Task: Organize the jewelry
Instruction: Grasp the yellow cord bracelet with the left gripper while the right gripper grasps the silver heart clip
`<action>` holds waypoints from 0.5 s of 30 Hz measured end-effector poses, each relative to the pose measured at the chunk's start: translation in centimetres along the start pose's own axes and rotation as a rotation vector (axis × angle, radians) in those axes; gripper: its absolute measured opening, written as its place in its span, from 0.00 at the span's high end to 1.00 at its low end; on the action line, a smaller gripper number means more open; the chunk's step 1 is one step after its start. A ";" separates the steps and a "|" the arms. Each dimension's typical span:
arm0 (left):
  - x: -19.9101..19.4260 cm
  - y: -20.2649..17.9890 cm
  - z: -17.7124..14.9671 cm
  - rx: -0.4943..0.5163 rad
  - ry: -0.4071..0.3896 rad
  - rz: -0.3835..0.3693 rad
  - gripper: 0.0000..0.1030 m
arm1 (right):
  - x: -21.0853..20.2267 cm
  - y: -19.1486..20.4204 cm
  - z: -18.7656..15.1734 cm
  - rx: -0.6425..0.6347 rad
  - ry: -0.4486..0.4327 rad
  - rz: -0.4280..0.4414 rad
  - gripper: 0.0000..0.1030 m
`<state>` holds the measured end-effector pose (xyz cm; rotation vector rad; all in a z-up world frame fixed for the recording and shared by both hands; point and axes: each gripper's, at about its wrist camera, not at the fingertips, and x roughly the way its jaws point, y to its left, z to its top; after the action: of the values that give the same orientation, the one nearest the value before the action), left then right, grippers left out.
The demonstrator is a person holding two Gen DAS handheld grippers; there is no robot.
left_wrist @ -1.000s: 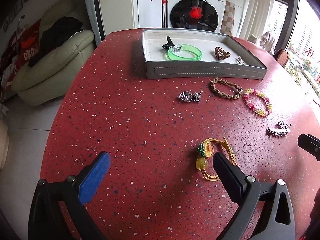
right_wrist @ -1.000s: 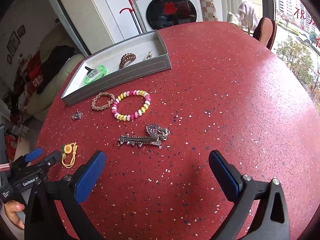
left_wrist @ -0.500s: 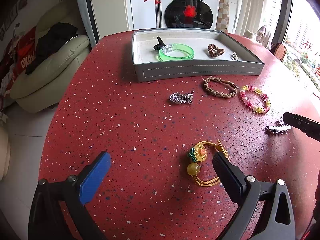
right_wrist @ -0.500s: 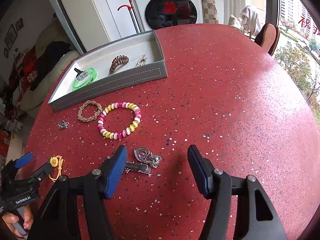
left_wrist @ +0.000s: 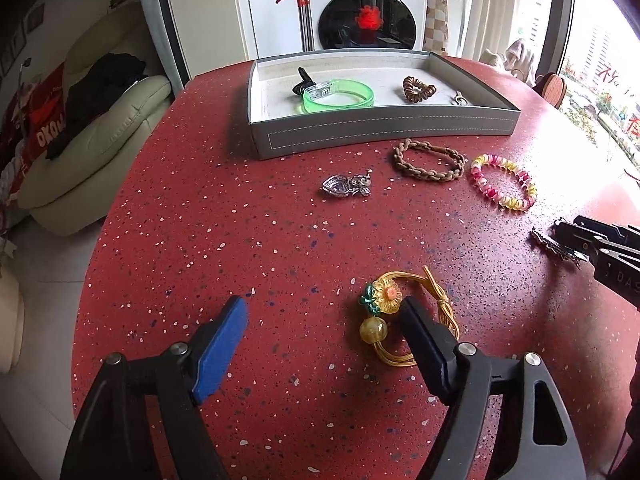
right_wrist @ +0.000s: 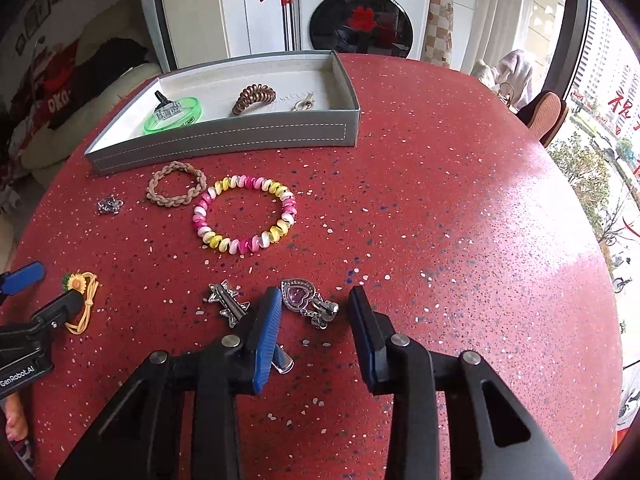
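Red speckled worktop [right_wrist: 440, 200]: heart pendant [right_wrist: 308, 300] lies between the closing, untouching jaws of right claw [right_wrist: 314, 312]; left claw [left_wrist: 320, 320], closing, straddles nothing beside flower bracelet [left_wrist: 404, 312].

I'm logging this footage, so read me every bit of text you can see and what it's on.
"Panasonic": washing machine, top panel, small.
"GenRobot.AI": left hand-held gripper body.
"DAS", cut off: right hand-held gripper body.
"OKO", partial: red cloth on sofa.
Green bangle print: too small.
Red window characters: unreadable.
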<state>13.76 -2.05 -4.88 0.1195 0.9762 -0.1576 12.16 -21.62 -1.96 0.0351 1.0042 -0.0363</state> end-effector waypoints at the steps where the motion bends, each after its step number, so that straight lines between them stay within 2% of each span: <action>1: -0.1 -0.1 0.0 0.002 0.000 -0.008 0.19 | 0.0 0.0 0.0 0.000 0.000 0.001 0.69; 5: -0.3 -0.4 0.0 0.012 0.000 -0.038 0.31 | -0.2 0.2 -0.2 0.004 -0.001 -0.002 0.74; 6: -0.3 -0.5 0.0 0.013 -0.002 -0.045 0.36 | -0.2 0.2 -0.2 0.005 -0.001 -0.003 0.83; 7: -0.4 -0.5 0.0 0.014 -0.004 -0.052 0.42 | -0.3 0.1 -0.2 0.010 -0.003 0.002 0.84; 10: -0.4 -0.6 0.0 0.021 -0.010 -0.067 0.53 | -0.4 -0.4 -0.4 0.050 -0.002 0.022 0.85; 11: -0.5 -0.6 0.0 0.025 -0.013 -0.074 0.59 | -0.5 -0.7 -0.4 0.065 -0.005 0.030 0.85; 12: -0.5 -0.6 0.0 0.028 -0.014 -0.073 0.69 | -0.6 -0.9 -0.4 0.079 -0.008 0.037 0.85; 15: -0.5 -0.4 0.0 0.019 -0.015 -0.095 0.69 | -1.0 -1.7 -0.5 0.116 -0.017 0.058 0.85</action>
<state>13.41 -2.39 -4.48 0.0897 0.9662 -0.2550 11.09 -23.26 -1.42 0.1698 0.9827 -0.0412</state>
